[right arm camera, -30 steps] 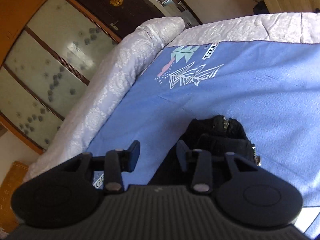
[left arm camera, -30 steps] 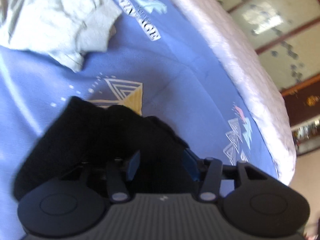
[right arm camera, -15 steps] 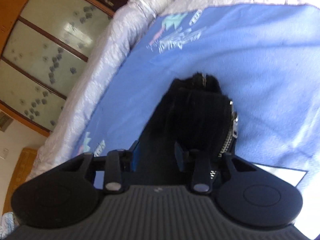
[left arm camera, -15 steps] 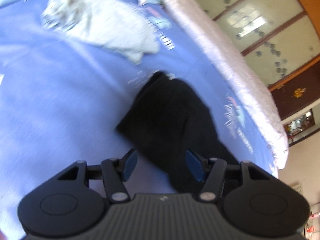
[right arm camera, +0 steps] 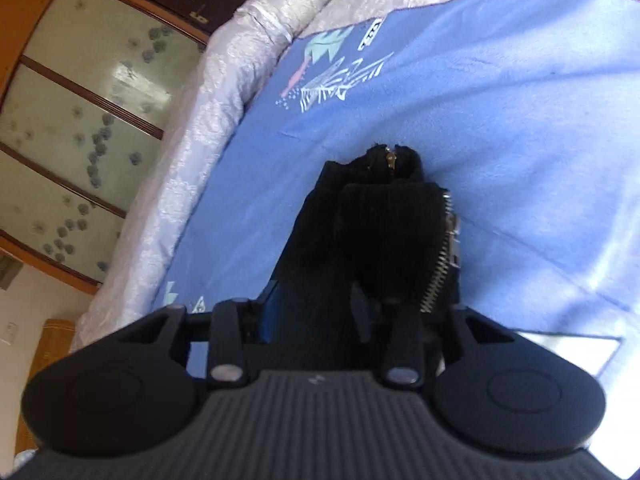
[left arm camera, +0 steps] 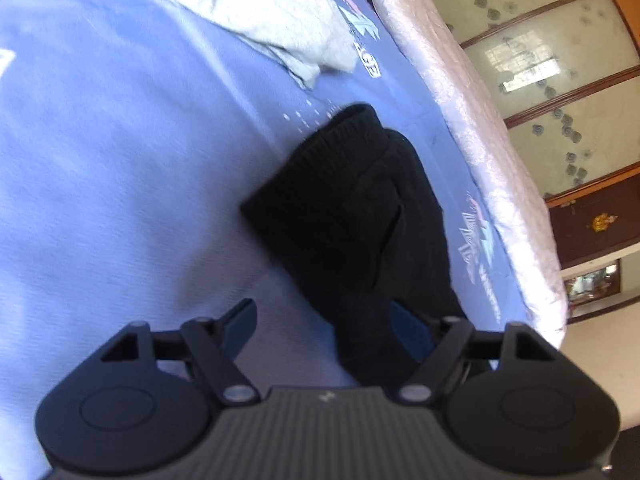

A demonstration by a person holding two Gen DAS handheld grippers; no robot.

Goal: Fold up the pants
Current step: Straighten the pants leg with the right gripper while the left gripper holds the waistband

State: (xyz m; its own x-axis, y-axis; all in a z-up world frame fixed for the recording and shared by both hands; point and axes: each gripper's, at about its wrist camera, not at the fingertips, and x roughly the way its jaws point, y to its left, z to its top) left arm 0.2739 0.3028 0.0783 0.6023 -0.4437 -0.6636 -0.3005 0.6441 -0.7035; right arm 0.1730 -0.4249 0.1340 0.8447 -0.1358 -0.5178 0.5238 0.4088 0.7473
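1. Fingers first: on my left gripper (left arm camera: pixel 324 330) they stand spread wide, and the black pants (left arm camera: pixel 360 216) run between them. Only the right-hand finger (left arm camera: pixel 408 330) looks close to the cloth, so I judge nothing is pinched there.
2. Right gripper (right arm camera: pixel 316 314) now: its fingers (right arm camera: pixel 268 314) sit narrow with a thick wad of the pants (right arm camera: pixel 376 240) between them. That reads to me as a firm pinch on the zipper (right arm camera: pixel 440 268) end.
3. Why hold it so? One end gripped and the other loose lets me, I reckon, drag or turn the bundle to line up a fold.
4. Where they lie: bunched into a long dark roll on the blue blanket (left arm camera: pixel 120 160), near the pale quilted bed edge (left arm camera: pixel 480 140), ribbed cuff at the far end.
5. Pose: both tools tilt down over the bed, one at each end of the roll.
6. A crumpled pale garment (left arm camera: pixel 272 16) lies further off, well apart.
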